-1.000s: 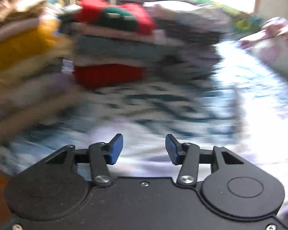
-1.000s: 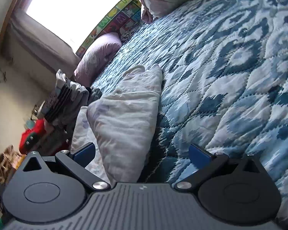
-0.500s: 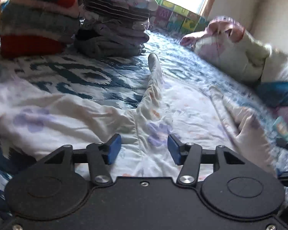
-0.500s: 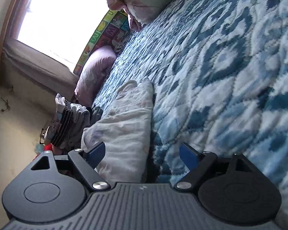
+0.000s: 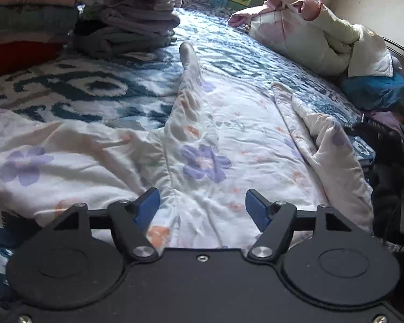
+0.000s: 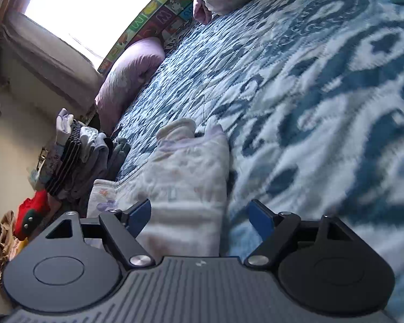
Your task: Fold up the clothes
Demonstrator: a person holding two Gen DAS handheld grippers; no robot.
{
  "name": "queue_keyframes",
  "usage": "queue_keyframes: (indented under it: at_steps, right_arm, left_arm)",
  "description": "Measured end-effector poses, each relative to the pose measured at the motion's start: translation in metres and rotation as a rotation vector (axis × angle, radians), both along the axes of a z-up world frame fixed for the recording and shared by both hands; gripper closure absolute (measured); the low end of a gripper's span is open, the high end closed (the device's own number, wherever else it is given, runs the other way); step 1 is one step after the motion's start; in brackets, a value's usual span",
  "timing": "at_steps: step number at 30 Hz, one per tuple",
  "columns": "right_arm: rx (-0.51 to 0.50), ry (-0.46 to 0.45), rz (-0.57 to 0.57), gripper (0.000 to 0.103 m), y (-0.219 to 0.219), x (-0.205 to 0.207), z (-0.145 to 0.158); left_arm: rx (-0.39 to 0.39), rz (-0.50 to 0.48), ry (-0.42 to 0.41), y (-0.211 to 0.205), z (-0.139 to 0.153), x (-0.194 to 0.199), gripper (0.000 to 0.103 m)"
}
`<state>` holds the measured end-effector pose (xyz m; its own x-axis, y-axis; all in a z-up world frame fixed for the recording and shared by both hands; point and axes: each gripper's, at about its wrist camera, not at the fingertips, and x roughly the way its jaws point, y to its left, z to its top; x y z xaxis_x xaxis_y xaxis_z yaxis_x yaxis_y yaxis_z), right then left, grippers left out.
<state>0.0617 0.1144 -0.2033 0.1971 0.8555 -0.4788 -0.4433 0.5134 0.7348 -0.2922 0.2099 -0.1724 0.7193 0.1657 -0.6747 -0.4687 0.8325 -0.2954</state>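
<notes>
A: What has changed over the last second?

B: The left wrist view was a blur of folded stacks. Now it is sharp and looks down on a white floral garment point(image 5: 207, 145) spread across the blue patterned bedspread point(image 5: 99, 86), filling the centre and lower left of the frame. The left gripper point(image 5: 202, 207) hangs over its near edge, fingers apart and widening, with cloth under the gap but nothing pinched.

A: And the right side?

B: The right gripper point(image 6: 199, 212) has slid closer to the same floral garment point(image 6: 185, 172), which now sits at lower centre, partly between its blue fingers point(image 6: 141, 211). Those fingers are narrowing from their widest spread and do not yet press the fabric.

A: What does that mean for the folding?

B: Likely both hands are lining up to grasp the garment for its first fold. Folded stacks of clothes point(image 5: 126, 24) wait at upper left, well apart from the garment.
</notes>
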Motion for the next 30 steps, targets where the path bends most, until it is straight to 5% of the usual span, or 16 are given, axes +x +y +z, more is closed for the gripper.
queue_keyframes:
  at_steps: [1, 4, 7, 13, 18, 20, 21, 22, 23, 30]
  right_arm:
    - [0.002, 0.002, -0.006, 0.031, 0.003, 0.002, 0.0]
    - [-0.01, -0.012, -0.007, 0.074, 0.01, -0.001, 0.002]
    - [-0.033, -0.077, 0.005, 0.088, 0.013, -0.009, 0.008]
    - [0.009, -0.153, -0.088, 0.101, -0.015, -0.017, 0.035]
    - [-0.029, -0.213, -0.135, 0.101, -0.043, -0.014, 0.064]
    - [-0.049, -0.154, -0.127, 0.094, -0.048, -0.004, 0.061]
    - [-0.043, -0.101, -0.114, 0.084, -0.049, 0.002, 0.055]
    - [-0.044, -0.077, -0.106, 0.058, -0.045, 0.005, 0.048]
    - [-0.048, -0.061, -0.099, 0.05, -0.04, 0.007, 0.042]
    - [-0.094, 0.021, -0.047, 0.048, 0.005, 0.023, 0.003]
  left_arm:
    - [-0.006, 0.006, 0.0, 0.001, -0.002, 0.0, 0.033]
    - [-0.024, 0.015, -0.005, 0.005, -0.002, 0.001, 0.033]
    - [-0.03, 0.013, -0.005, 0.005, 0.0, 0.001, 0.033]
    - [-0.04, 0.014, -0.01, 0.003, 0.004, 0.001, 0.033]
    - [-0.043, 0.015, -0.015, -0.002, 0.007, 0.002, 0.033]
    - [-0.047, 0.016, -0.019, -0.004, 0.008, 0.001, 0.033]
    - [-0.042, 0.015, -0.017, -0.006, 0.008, 0.001, 0.033]
    - [-0.035, 0.016, -0.012, -0.007, 0.007, 0.002, 0.033]
    - [-0.028, 0.016, -0.007, -0.008, 0.007, 0.004, 0.033]
    - [-0.033, 0.013, 0.007, -0.006, 0.006, 0.011, 0.03]
